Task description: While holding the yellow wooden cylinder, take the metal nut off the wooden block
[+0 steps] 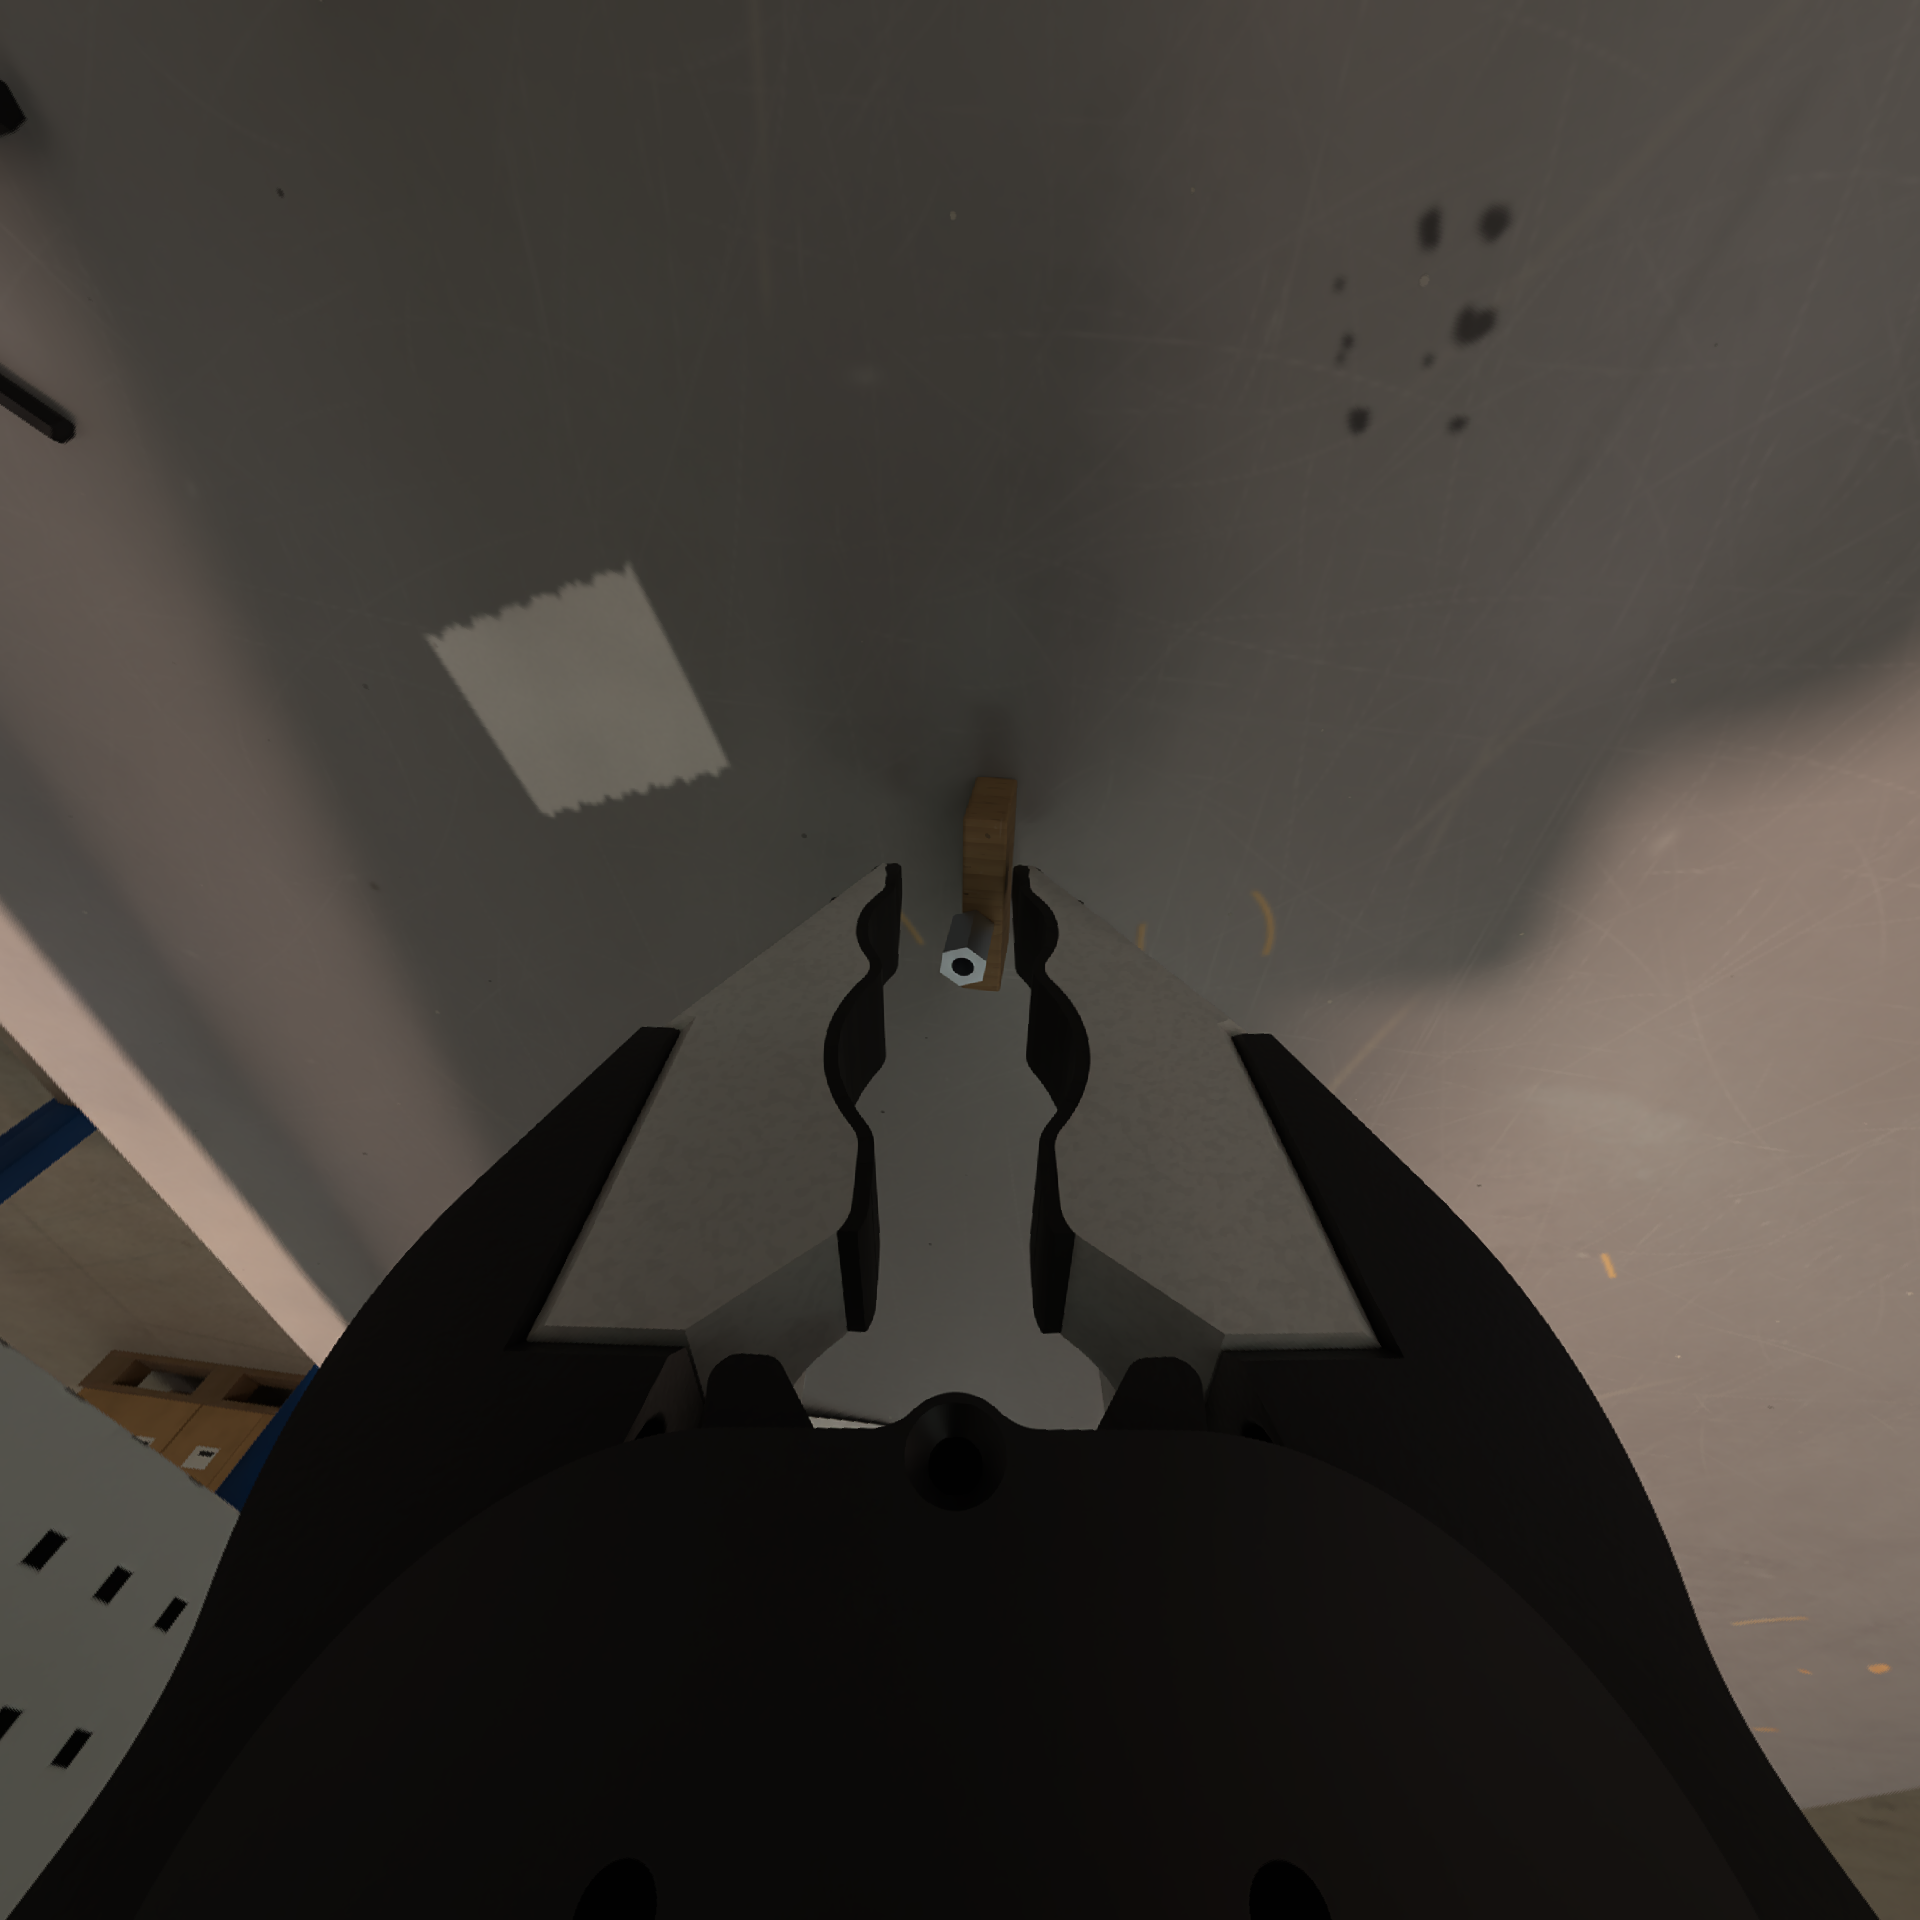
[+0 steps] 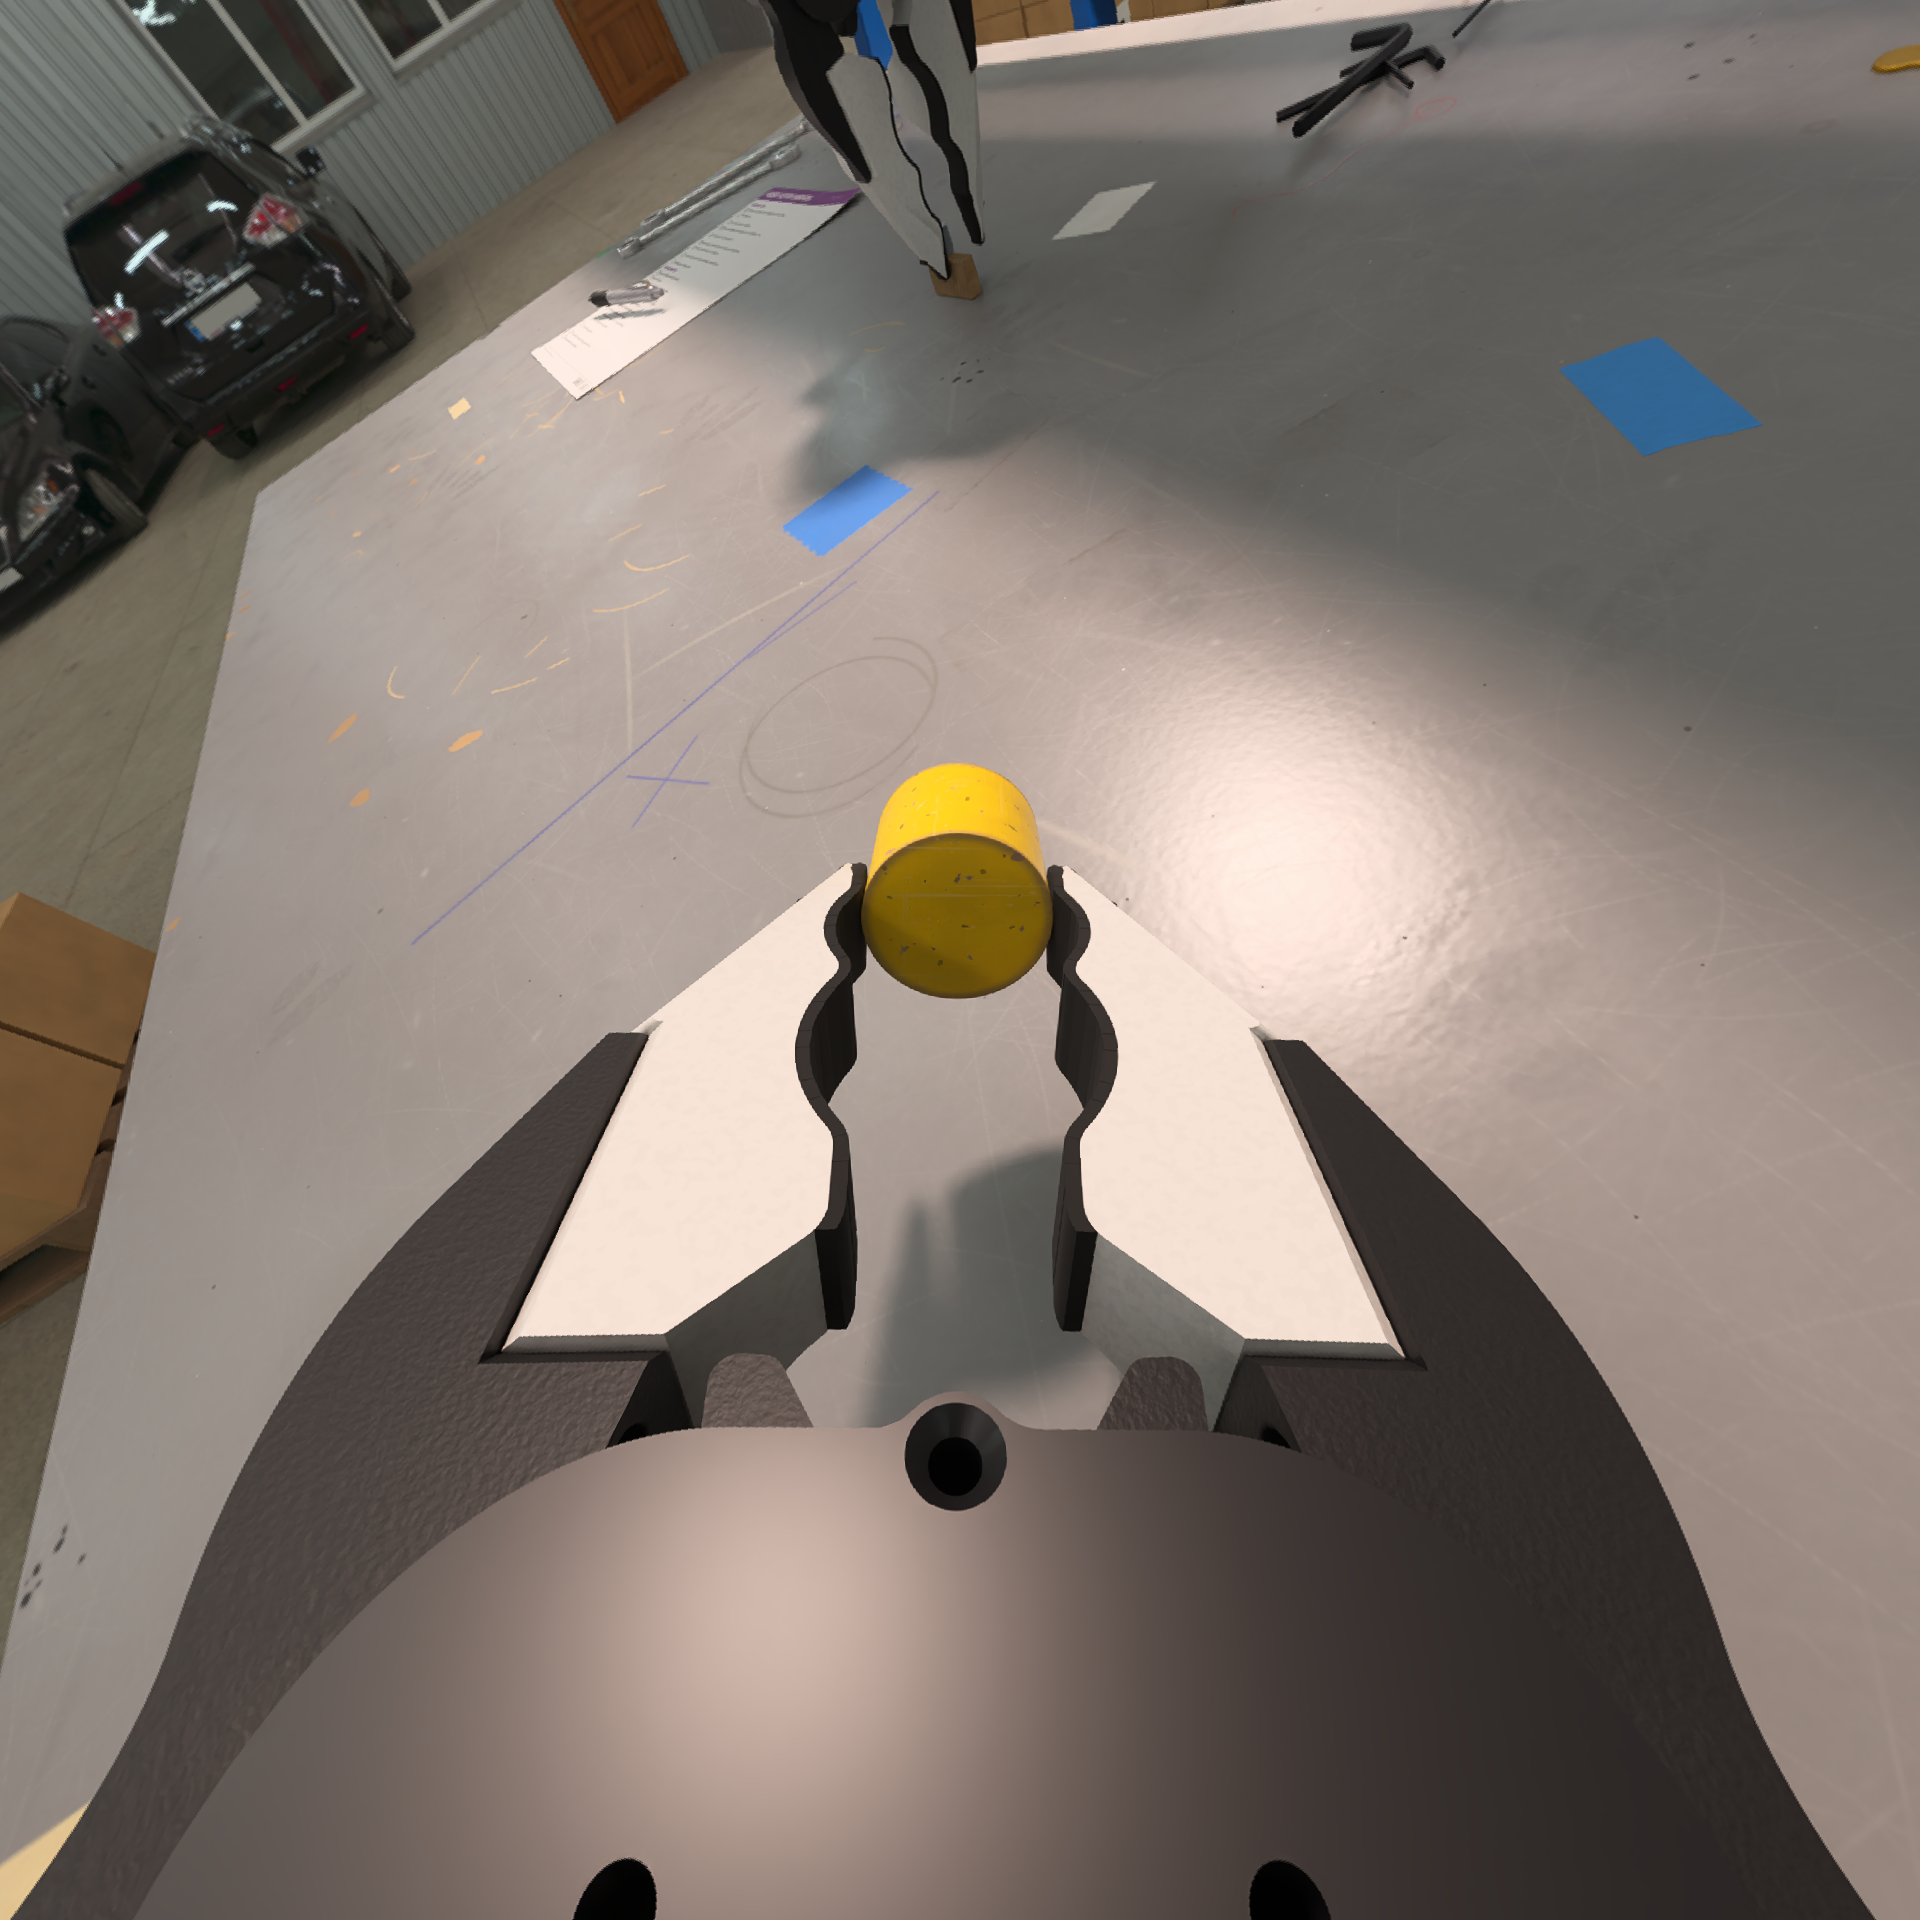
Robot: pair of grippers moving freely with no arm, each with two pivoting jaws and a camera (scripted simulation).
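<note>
In the left wrist view a small wooden block (image 1: 987,842) lies on the grey table with a hexagonal metal nut (image 1: 962,951) on it, the nut's bore facing the camera. My left gripper (image 1: 958,878) is open and points down over them. The nut sits in the gap between the fingers, apart from both. My right gripper (image 2: 956,875) is shut on the yellow wooden cylinder (image 2: 956,904) and holds it above the table. In the right wrist view the left gripper (image 2: 925,208) shows far off, its tips at the block (image 2: 964,283); the nut is hidden there.
A pale tape patch (image 1: 577,691) lies left of the block. Blue tape patches (image 2: 847,509) (image 2: 1657,395), a paper sheet (image 2: 686,281), wrenches (image 2: 717,187) and black tools (image 2: 1361,73) lie on the table. Beyond its left edge stand cardboard boxes (image 2: 62,1039) and cars (image 2: 229,281).
</note>
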